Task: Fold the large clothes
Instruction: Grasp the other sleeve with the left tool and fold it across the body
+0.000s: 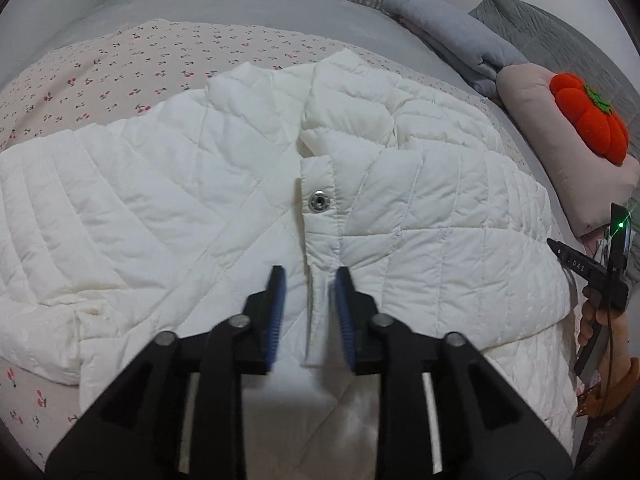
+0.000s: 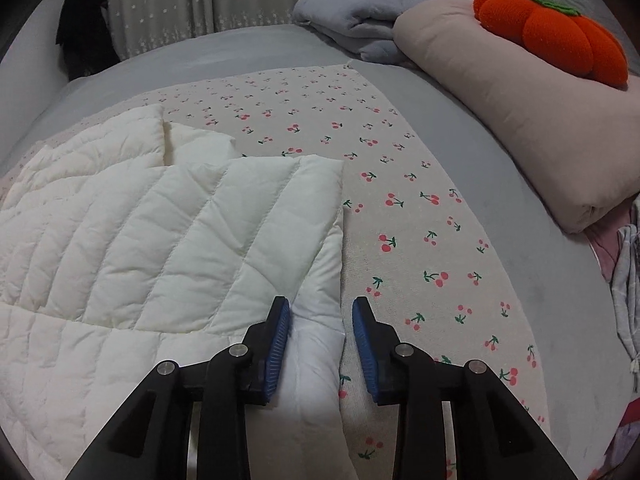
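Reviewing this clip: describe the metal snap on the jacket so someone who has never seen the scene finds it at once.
On the bed, a white quilted jacket lies spread over the cherry-print sheet. Follow its centre front strip down from the collar; the snap sits on that strip, just beyond the left gripper. It is the only small, round, silver metal piece on the otherwise all-white fabric.

jacket (image 1: 224,200): on the sheet (image 2: 404,208), over the bed (image 2: 248,52)
pillow (image 2: 520,128): right of sheet
cushion (image 2: 552,36): on pillow

Soft, even indoor light, faint shadows; fisheye bends the edges (corners black), nearest parts perhaps blurred.
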`<state>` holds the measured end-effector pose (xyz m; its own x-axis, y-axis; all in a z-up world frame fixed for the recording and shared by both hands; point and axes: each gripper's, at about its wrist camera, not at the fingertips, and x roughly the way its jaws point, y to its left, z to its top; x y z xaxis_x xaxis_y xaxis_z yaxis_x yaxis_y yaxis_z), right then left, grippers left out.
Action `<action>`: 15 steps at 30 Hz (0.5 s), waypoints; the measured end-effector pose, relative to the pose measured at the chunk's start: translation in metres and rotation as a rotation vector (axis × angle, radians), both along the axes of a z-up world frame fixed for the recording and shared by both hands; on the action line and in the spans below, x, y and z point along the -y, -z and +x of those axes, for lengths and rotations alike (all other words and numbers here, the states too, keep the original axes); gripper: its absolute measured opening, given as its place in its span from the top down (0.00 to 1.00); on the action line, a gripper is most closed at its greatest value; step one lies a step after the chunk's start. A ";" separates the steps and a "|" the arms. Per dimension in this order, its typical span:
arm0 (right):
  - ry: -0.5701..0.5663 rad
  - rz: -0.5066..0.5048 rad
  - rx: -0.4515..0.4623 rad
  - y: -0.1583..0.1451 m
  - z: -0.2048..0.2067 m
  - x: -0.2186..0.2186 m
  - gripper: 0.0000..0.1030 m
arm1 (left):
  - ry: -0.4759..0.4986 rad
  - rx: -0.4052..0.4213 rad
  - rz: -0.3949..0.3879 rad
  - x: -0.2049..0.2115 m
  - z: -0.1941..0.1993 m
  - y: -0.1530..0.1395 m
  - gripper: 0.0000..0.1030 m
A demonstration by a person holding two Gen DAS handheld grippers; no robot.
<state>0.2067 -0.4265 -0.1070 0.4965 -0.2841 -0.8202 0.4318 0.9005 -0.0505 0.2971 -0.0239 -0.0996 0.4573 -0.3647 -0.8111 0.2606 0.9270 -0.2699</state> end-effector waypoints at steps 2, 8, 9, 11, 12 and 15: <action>-0.002 0.022 -0.001 -0.008 -0.007 -0.007 0.42 | -0.021 0.013 0.012 -0.013 -0.007 -0.013 0.30; -0.121 0.110 0.020 -0.038 -0.024 -0.060 0.21 | -0.156 0.015 0.025 -0.081 -0.027 -0.035 0.21; -0.162 0.099 0.023 -0.041 -0.026 -0.072 0.20 | -0.190 0.015 0.030 -0.097 -0.031 -0.037 0.21; -0.235 0.075 0.014 -0.045 -0.028 -0.097 0.19 | -0.247 0.015 0.043 -0.126 -0.037 -0.034 0.21; -0.271 0.059 0.006 -0.045 -0.029 -0.109 0.19 | -0.283 0.012 0.048 -0.140 -0.040 -0.034 0.21; -0.343 0.018 -0.004 -0.046 -0.032 -0.136 0.19 | -0.408 -0.024 0.031 -0.190 -0.049 -0.024 0.20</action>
